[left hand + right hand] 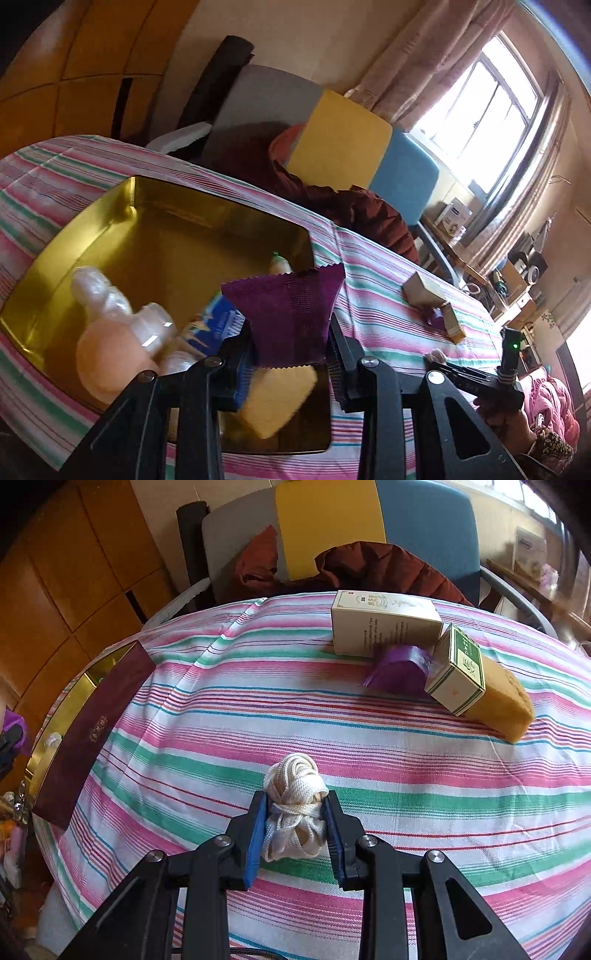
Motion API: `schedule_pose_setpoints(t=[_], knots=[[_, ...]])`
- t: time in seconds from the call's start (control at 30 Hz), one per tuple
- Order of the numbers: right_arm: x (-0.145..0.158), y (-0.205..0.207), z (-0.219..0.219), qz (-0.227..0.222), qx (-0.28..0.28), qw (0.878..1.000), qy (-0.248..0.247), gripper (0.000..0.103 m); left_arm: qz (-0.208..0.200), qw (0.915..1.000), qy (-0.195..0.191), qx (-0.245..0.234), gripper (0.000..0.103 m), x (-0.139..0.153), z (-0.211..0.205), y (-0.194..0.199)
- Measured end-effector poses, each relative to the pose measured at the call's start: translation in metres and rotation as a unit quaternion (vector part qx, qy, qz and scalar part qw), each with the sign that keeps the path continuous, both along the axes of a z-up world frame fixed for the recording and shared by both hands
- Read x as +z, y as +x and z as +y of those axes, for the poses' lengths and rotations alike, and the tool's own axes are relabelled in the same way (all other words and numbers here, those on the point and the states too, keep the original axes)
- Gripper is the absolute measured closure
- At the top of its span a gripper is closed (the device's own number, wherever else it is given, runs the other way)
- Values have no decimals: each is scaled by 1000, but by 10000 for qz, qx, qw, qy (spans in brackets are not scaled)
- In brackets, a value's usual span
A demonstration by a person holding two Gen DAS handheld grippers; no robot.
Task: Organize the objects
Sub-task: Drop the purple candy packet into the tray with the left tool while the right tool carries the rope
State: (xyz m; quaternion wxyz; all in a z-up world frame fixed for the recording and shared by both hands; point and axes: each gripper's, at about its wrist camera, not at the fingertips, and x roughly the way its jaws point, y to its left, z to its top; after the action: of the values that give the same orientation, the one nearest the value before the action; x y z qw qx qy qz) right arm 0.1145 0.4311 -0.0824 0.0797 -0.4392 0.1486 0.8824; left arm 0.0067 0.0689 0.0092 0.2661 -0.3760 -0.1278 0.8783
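Note:
My left gripper (291, 343) is shut on a purple foil packet (290, 314) and holds it above the open gold tin (92, 221). Inside the tin lie a peach round thing with a clear wrapped piece (110, 332), a blue box (218, 328) and a yellow sponge (277, 398). My right gripper (295, 823) is shut on a bundle of cream woven cord (295, 805) over the striped cloth. The tin (59, 716) shows at the left edge of the right wrist view, with its maroon side wall (88, 731) facing me.
On the striped tablecloth (369, 738) at the far right stand a white carton (384, 624), a purple packet (399, 668), a green-and-white box (458, 672) and a tan sponge block (502, 705). A chair with a dark red jacket (388, 568) stands behind the table. Wooden cabinets are at the left.

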Motion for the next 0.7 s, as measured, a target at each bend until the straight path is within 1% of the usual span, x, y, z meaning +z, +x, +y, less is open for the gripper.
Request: schedule_pose_setpoints(t=[0.17, 0.23, 0.3, 0.4, 0.5, 0.63, 0.7], knots=[[7, 3, -17, 21, 30, 9994, 334, 73, -242, 9985, -114, 478, 69, -9, -47, -19], [15, 6, -31, 175, 137, 9988, 432, 73, -345, 9970, -209, 657, 69, -16, -64, -26], [26, 9, -45, 362, 221, 9982, 427, 72, -444, 9959, -238, 753, 69, -23, -77, -31], [42, 12, -64, 664, 266, 9971, 246, 72, -497, 9939, -394, 902, 69, -32, -89, -36], [54, 11, -82, 893, 285, 9955, -120, 72, -513, 9918, -528, 1043, 69, -36, -98, -40], [63, 5, -109, 1062, 409, 9924, -479, 72, -567, 9890, -671, 1188, 69, -43, -106, -44], [67, 1, -122, 1115, 521, 9907, -574, 72, -593, 9861, -765, 1348, 68, -45, -109, -46]])
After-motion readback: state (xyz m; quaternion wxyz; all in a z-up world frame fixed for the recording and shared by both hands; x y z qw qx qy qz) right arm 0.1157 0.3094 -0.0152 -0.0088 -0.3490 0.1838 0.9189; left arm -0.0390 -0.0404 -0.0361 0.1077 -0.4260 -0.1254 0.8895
